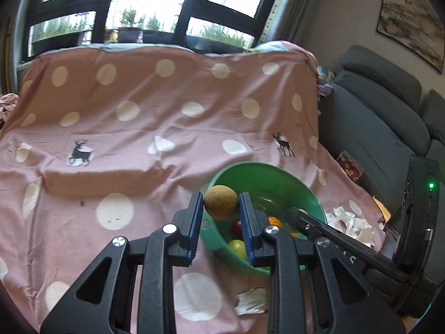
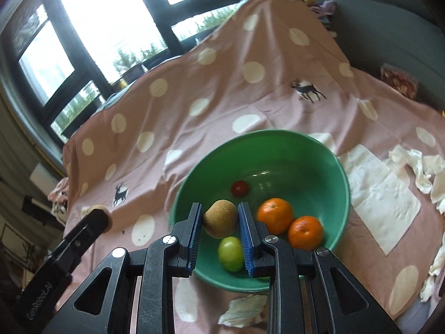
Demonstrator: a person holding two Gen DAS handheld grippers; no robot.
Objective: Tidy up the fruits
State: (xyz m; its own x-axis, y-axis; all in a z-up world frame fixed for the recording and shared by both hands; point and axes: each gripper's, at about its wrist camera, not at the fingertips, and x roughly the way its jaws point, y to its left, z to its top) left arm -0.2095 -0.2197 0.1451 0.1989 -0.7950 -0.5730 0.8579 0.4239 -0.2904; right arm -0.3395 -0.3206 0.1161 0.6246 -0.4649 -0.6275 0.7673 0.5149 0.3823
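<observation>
In the left wrist view my left gripper (image 1: 221, 198) is shut on a round brown fruit (image 1: 221, 207), held just left of the rim of the green bowl (image 1: 250, 166). My right gripper (image 2: 220, 209) is shut on a brown pear-shaped fruit (image 2: 219, 220) over the near side of the green bowl (image 2: 264, 132). Inside the bowl lie two oranges (image 2: 275, 215) (image 2: 305, 232), a green fruit (image 2: 230, 253) and a small red fruit (image 2: 239, 188). The right gripper (image 1: 294, 215) reaches over the bowl from the right. The left gripper (image 2: 97, 218) shows at the left.
A pink cloth (image 1: 139, 128) with white dots and deer covers the surface and rises at the back. Crumpled white tissues (image 2: 417, 167) and flat paper napkins (image 2: 381, 194) lie right of the bowl, one tissue (image 2: 242, 310) in front. A grey sofa (image 1: 375, 128) stands at the right.
</observation>
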